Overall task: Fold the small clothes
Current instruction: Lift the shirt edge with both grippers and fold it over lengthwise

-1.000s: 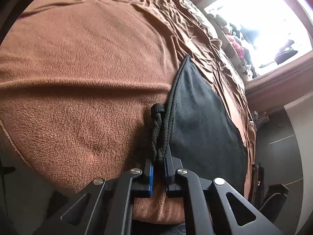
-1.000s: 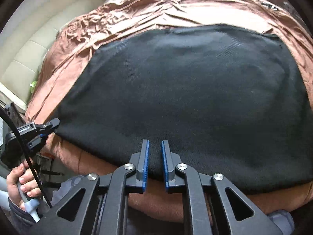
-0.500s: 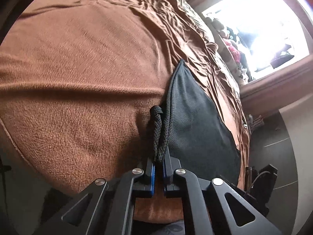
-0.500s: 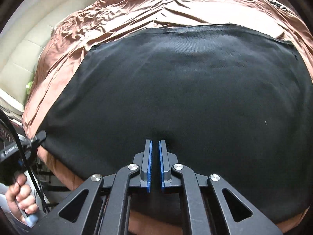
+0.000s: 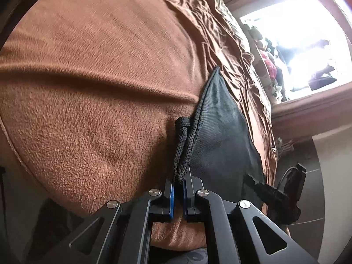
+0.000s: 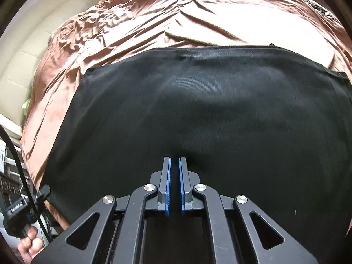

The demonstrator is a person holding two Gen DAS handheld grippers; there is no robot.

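A black knit garment (image 6: 198,110) lies spread on a brown bed cover (image 5: 99,88). In the left wrist view the garment (image 5: 220,143) tapers away from me. My left gripper (image 5: 178,189) is shut on its near corner, where a knotted black drawstring (image 5: 183,145) runs out of the pads. My right gripper (image 6: 173,171) is over the garment's near part, pads almost together with dark fabric in the slit. From the left wrist view the right gripper (image 5: 257,181) pinches bunched black fabric at the other near corner. The left gripper (image 6: 47,190) shows at the lower left, held by a hand (image 6: 28,244).
The crumpled satin bed cover (image 6: 198,22) stretches beyond the garment. A cream padded headboard (image 6: 26,55) stands at the left. A bright window (image 5: 297,44) with soft toys (image 5: 268,61) on its sill lies to the right, with dark floor tiles (image 5: 319,187) below the bed edge.
The right gripper's jaws have narrowed to a slit, and black fabric now fills the view beneath it. It has come into the left wrist view at the lower right. The left gripper has rolled slightly.
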